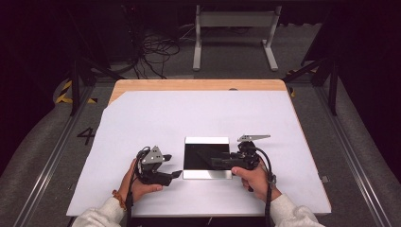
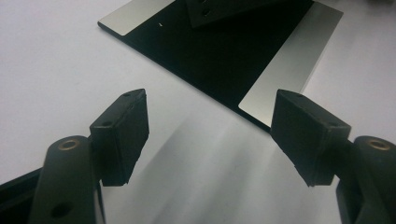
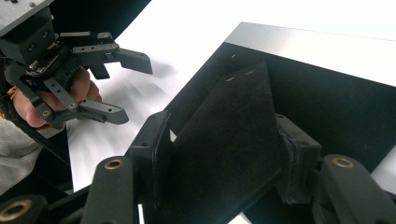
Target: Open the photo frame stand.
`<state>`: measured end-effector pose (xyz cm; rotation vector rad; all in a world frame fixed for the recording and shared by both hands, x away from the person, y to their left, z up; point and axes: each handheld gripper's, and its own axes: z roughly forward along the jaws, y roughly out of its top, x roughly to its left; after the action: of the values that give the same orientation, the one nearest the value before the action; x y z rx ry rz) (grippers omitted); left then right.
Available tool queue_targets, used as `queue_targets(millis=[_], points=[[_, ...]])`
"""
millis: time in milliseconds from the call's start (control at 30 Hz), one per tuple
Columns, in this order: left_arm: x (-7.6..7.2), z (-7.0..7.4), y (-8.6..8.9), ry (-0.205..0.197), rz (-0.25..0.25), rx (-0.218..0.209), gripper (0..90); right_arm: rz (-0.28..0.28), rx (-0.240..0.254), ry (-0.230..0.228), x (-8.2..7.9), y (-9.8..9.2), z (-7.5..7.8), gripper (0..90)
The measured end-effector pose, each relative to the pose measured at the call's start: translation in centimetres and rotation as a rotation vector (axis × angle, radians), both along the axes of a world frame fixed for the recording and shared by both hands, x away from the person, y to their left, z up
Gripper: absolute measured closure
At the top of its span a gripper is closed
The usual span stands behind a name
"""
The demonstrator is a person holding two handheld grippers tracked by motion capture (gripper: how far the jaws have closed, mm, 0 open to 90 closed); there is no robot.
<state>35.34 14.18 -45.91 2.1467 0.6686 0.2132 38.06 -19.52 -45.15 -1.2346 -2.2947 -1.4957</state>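
**Black flap lifted off a black panel on the white table**

While both hands rest low on the near half of the white tabletop (image 1: 156, 113), a flat square panel (image 1: 206, 158) lies near its middle, between the two tools. The panel is black across its centre, with a pale silvery strip along its far edge and another along its near edge. In the left gripper view its near corner (image 2: 254, 100) lies just ahead of the jaws, flat on the white surface.

The right gripper (image 1: 218, 161) reaches in from the right over the panel, pointing left. In its own view a black, felt-like flap (image 3: 229, 140) stands tilted up between its jaws (image 3: 224, 163), with the panel's dark face behind it and a silvery strip (image 3: 317, 46) beyond. The right-hand pad touches the flap; the left-hand jaw sits just beside it with a thin gap showing, so I cannot tell whether the flap is firmly pinched.

The left gripper (image 1: 176, 174) sits just beside the panel's near left corner, pointing right. Its jaws stand apart with nothing between them but bare white table (image 2: 210, 154), and they touch neither panel nor flap. The right gripper view shows it (image 3: 122, 88) farther off, held in a hand (image 3: 51, 100), jaws spread.
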Motion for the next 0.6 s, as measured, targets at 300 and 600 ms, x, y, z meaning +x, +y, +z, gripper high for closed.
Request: queue_targets(millis=[300, 600], points=[[0.3, 0.1, -0.6, 0.006, -0.013, -0.006, 27.4, 0.002, 0.001, -0.004, 0.0, -0.1, -0.1, 46.8], [0.8, 0.0, -1.6, 0.014, -0.034, 0.009, 25.1, 0.01, -0.015, -0.039, -0.3, 0.0, 0.1, 47.0]])
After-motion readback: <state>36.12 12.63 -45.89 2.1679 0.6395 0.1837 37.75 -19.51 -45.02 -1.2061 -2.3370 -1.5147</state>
